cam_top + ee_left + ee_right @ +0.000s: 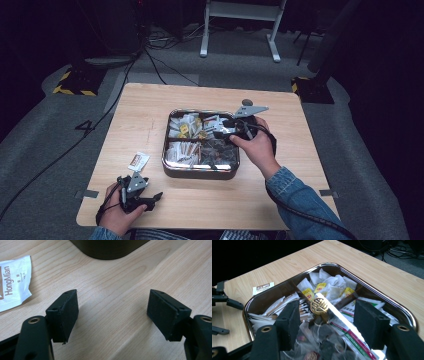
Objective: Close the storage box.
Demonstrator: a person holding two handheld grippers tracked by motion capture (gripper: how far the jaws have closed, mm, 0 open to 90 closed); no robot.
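A square metal tray [200,172] with rounded corners sits mid-table, split into compartments of tea bags and sachets, with a gold knob [319,305] at its centre. My right gripper [225,129] hovers over the tray's right half. Its jaws are open around empty air above the knob [327,307]. A white sachet with a brown label [138,161] lies on the wood to the left of the tray. My left gripper [145,194] rests near the table's front left corner, open and holding nothing [112,307]. It faces the tray's dark wall [107,248], with the sachet [12,282] to its left.
The wooden table [280,200] has bare wood all round the tray. The right forearm in a denim sleeve [295,195] crosses the front right. Beyond the table are grey carpet, cables [155,55] and a white stand [240,30].
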